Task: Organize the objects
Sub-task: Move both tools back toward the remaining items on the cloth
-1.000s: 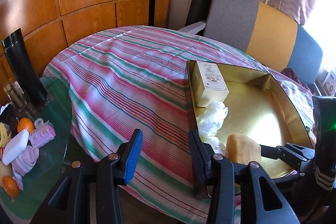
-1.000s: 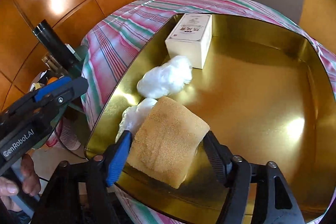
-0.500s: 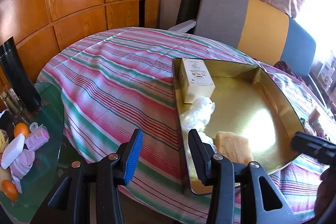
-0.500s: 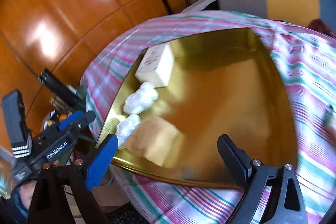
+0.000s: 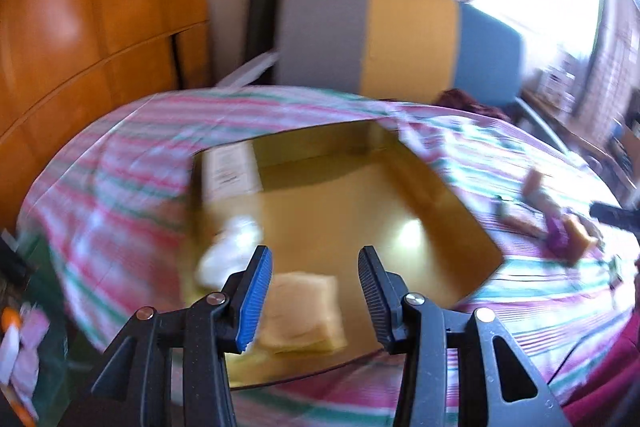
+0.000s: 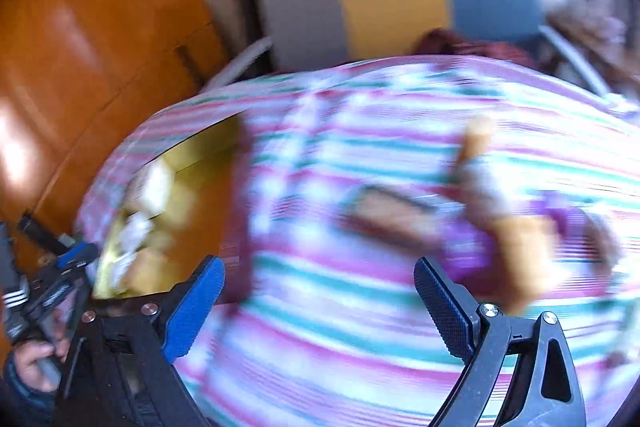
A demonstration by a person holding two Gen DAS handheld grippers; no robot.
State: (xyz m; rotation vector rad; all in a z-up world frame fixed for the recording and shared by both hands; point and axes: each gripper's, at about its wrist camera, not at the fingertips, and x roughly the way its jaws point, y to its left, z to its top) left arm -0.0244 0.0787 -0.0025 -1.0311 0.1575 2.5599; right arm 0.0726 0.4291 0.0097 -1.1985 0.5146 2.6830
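Note:
A gold tray lies on the striped cloth. It holds a white box, white plastic wads and a tan sponge. My left gripper hovers over the tray's near edge, open, with nothing between its fingers. In the blurred right wrist view my right gripper stands wide open and empty over the cloth, to the right of the tray. Beyond it lie loose items: a flat brown thing, a purple thing and a tan block.
A chair with a grey, yellow and blue back stands behind the table. Wood panelling fills the left. A low glass side table with small items sits at the lower left. A hand grips the left tool.
My right gripper let go of the tan sponge in the tray, opened wide and swung right over the cloth. My left gripper swung right to over the tray's near edge.

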